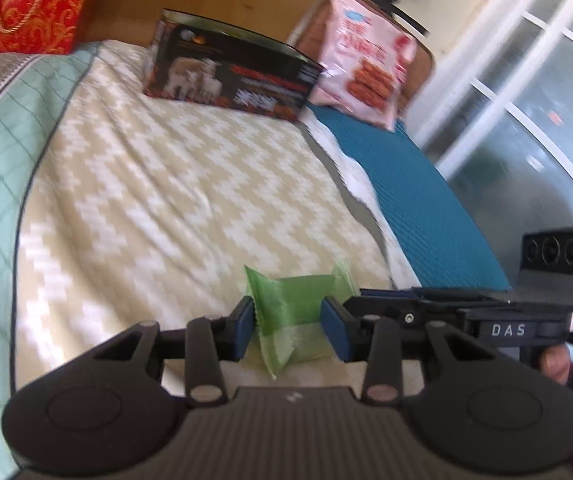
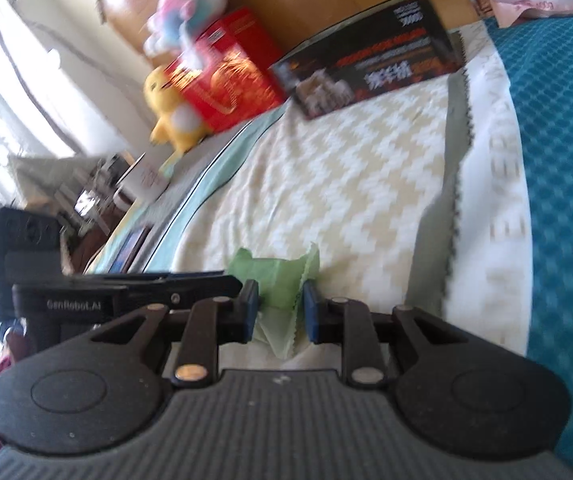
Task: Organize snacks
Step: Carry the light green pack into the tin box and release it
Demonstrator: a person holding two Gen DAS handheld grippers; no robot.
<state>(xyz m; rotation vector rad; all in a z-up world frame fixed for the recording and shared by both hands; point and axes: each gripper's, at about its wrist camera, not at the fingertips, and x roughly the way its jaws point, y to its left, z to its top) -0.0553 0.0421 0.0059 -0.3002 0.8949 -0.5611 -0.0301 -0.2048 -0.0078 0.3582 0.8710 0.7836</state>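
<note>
Clamped between blue pads: a small green snack packet (image 1: 292,312) in the left gripper (image 1: 288,328), wrapper creased where the pads press its sides. Likewise in the right gripper (image 2: 276,312), a second green packet (image 2: 276,280), pinched at its middle, crimped ends fanning up. Both packets held just above the chevron-patterned blanket (image 1: 158,184), neither resting on it as far as can be told. Farther back, at the blanket's far edge: a dark printed snack box (image 1: 230,68), lid seemingly open, and beside it a pink bag of biscuits (image 1: 366,64) leaning on the teal mat (image 1: 414,200). Behind, a red gift box (image 2: 230,68) and plush toys (image 2: 174,108). Pickup apparently done on both sides; carrying and setting down not yet done. Likely destination the dark box, though uncertain. No other loose packets in sight, so probably close to the last of the sorting.
</note>
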